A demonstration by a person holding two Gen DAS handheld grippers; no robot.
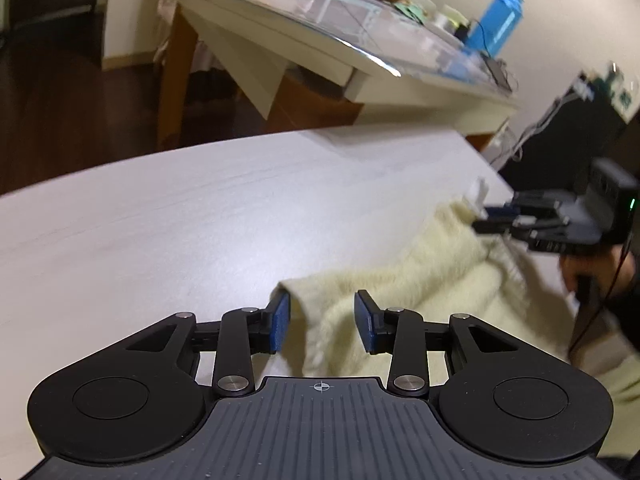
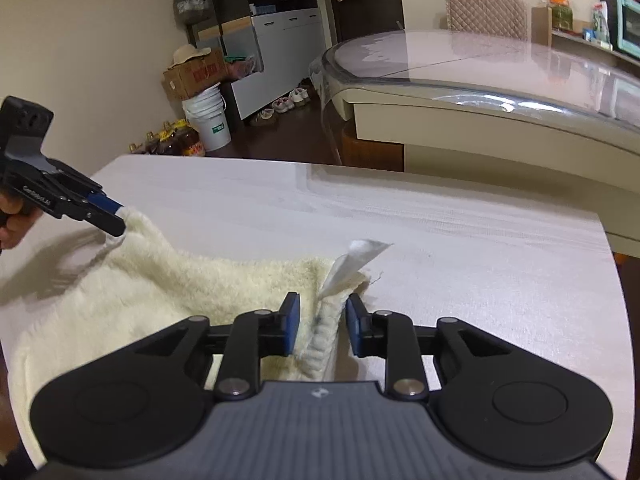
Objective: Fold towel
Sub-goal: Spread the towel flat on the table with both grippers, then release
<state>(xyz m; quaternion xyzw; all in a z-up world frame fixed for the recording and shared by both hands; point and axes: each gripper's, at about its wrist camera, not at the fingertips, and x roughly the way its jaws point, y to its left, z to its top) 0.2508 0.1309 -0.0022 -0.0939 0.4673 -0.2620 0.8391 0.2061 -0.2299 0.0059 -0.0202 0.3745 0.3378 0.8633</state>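
A cream fluffy towel (image 1: 420, 280) lies on the white table (image 1: 200, 220). In the left wrist view my left gripper (image 1: 322, 324) is open, its blue pads either side of the towel's near-left corner, which rises between them. The right gripper (image 1: 486, 222) shows at the right, at the towel's far corner. In the right wrist view my right gripper (image 2: 322, 326) is open, with the towel's (image 2: 160, 292) hemmed corner and its white label (image 2: 352, 260) standing between the pads. The left gripper (image 2: 118, 220) shows at the left, at the towel's other corner.
A glass-topped beige table (image 2: 500, 96) stands beyond the white table (image 2: 460, 248). A blue bottle (image 1: 500, 20) and small items sit on it. A white bucket (image 2: 208, 116), a cardboard box and shoes are on the floor behind.
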